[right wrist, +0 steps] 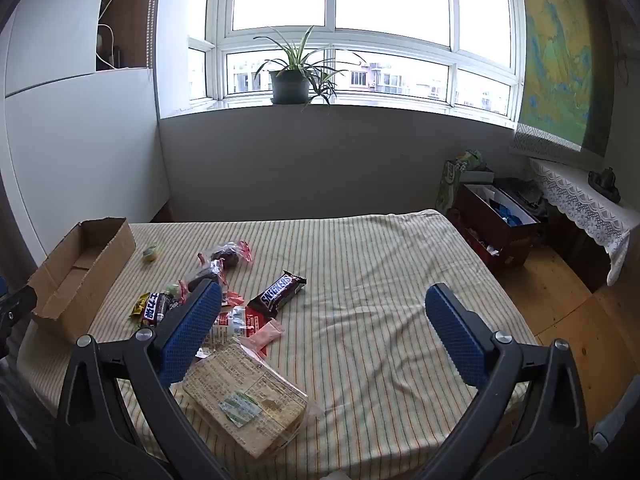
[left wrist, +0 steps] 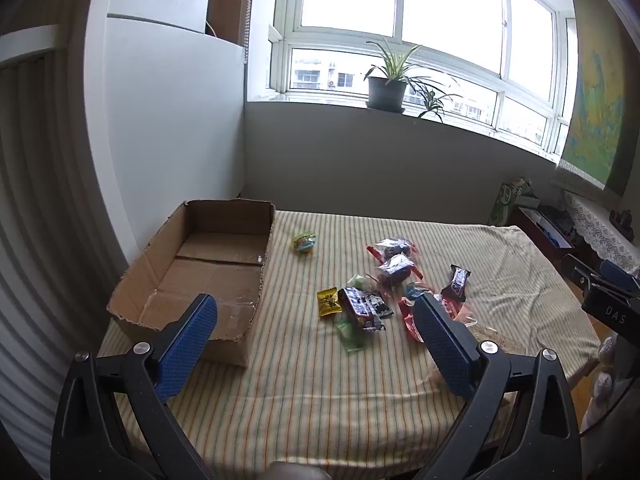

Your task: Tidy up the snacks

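An open, empty cardboard box (left wrist: 208, 272) sits at the table's left side; it also shows in the right wrist view (right wrist: 80, 264). Several snack packets lie in a loose pile mid-table: a Snickers bar (left wrist: 456, 282) (right wrist: 280, 292), a yellow packet (left wrist: 329, 301), a dark striped bar (left wrist: 358, 306), clear-wrapped dark cakes (left wrist: 394, 266) and a round green candy (left wrist: 304, 242). A large clear pack of biscuits (right wrist: 248, 404) lies near the front edge. My left gripper (left wrist: 316, 312) is open above the table, near the pile. My right gripper (right wrist: 324, 300) is open and empty, right of the pile.
The table wears a striped cloth (right wrist: 380, 280). A potted plant (right wrist: 290, 80) stands on the windowsill. A dark red box (right wrist: 496, 224) and a lace-covered shelf (right wrist: 580, 204) stand on the wooden floor to the right. A white cabinet (left wrist: 172, 128) is behind the box.
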